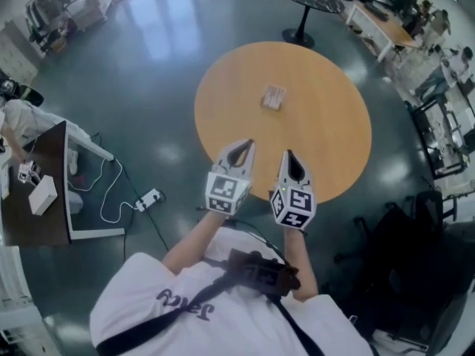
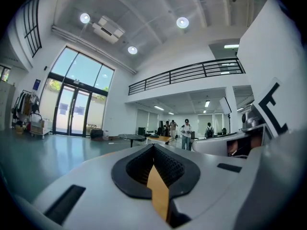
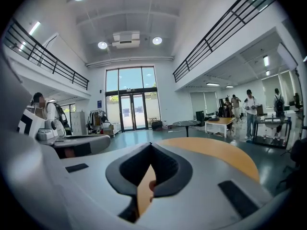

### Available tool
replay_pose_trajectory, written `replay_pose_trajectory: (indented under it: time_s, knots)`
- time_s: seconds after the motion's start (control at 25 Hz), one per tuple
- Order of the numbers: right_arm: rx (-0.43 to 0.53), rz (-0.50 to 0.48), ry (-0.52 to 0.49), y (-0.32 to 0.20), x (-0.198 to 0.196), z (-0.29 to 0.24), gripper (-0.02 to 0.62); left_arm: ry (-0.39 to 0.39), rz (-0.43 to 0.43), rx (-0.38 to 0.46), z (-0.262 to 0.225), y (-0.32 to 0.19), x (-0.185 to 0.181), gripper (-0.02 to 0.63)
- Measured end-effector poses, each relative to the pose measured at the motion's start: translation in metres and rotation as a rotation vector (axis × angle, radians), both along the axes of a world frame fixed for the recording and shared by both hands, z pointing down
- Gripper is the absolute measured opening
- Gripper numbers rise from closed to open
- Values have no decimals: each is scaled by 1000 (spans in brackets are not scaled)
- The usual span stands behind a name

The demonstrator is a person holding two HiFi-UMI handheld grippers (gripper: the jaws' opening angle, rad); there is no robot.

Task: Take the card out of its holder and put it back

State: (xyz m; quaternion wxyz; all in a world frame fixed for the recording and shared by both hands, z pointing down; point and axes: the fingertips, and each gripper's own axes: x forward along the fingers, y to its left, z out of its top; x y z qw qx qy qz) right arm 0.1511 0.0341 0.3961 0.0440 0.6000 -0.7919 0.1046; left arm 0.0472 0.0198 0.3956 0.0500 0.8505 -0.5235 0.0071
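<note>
A: Status, near to far?
B: Both grippers are side by side over the near rim of the counter [image 1: 334,150]. Left gripper [image 1: 241,146]: jaws pressed together, nothing in them. Right gripper [image 1: 289,155]: same, closed and empty.
A: Card?
B: The holder [image 1: 272,100] sits mid-counter, well beyond both tips. The card [image 1: 274,94] looks seated in it, but it's too small to be sure.
A: Which step?
B: Ambiguous. Fits card waiting to be pulled, or card already slid back in. Can't call the next move from this.
</note>
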Motion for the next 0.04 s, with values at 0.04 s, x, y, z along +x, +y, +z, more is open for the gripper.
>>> replay_pose_trajectory:
  time_s: [0.04]
  knots:
    - [-9, 9, 2, -5, 6, 2, 14, -8, 10, 1, 0, -6, 6, 14]
